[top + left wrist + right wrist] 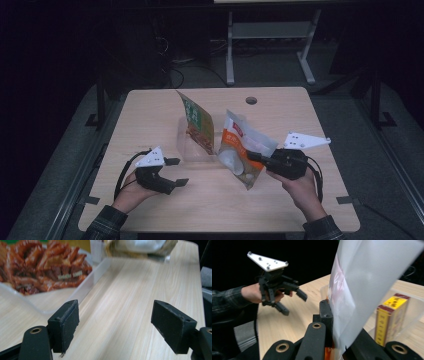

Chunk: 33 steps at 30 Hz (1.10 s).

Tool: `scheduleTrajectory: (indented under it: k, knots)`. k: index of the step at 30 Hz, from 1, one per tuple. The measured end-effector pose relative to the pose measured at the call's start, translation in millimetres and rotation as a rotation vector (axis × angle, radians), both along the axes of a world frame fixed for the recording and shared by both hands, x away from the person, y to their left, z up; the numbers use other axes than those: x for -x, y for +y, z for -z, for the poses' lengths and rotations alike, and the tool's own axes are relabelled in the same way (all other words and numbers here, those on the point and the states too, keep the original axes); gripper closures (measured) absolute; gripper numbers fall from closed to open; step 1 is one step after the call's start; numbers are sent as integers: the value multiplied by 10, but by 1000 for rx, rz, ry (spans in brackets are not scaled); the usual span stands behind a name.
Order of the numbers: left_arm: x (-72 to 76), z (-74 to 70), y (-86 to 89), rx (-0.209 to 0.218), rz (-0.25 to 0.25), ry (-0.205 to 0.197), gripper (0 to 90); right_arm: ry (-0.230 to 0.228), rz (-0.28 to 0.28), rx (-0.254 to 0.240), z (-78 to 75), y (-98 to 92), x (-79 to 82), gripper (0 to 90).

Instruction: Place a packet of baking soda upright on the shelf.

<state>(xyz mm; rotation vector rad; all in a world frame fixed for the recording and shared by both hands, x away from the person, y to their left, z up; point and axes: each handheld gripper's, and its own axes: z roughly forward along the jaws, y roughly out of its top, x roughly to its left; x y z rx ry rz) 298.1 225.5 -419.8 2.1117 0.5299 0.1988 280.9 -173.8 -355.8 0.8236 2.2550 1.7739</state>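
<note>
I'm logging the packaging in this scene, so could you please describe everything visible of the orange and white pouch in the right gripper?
The orange and white pouch is a glossy, crinkled plastic snack bag with a red label near its top and pale round food pictured low down. It hangs tilted above the table, beside the clear tray, clamped at one edge by the right gripper.

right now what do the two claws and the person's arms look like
Both are black handheld tools with two blocky black jaws. The left claw carries a white three-cornered plate with small holes on top; the right claw has a longer one. Brass-coloured pivot rings sit at the jaw bases in the gripper views. A black cable loops back from each toward the wrist. The person wears dark plaid sleeves.
</note>
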Motion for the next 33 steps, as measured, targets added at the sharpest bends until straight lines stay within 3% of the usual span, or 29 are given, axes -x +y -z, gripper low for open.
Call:
scheduleTrajectory:
  k: [7,22,33]
  knots:
    - [11,15,42,-33,9,-11,199,-8,35,12,-59,7,-59,900]
    - [-30,34,91,-12,-14,-7,194,-42,129,-12,-246,122,-301,900]
    - [-43,59,92,-14,-13,-12,186,-44,182,-34,-273,266,-545,900]
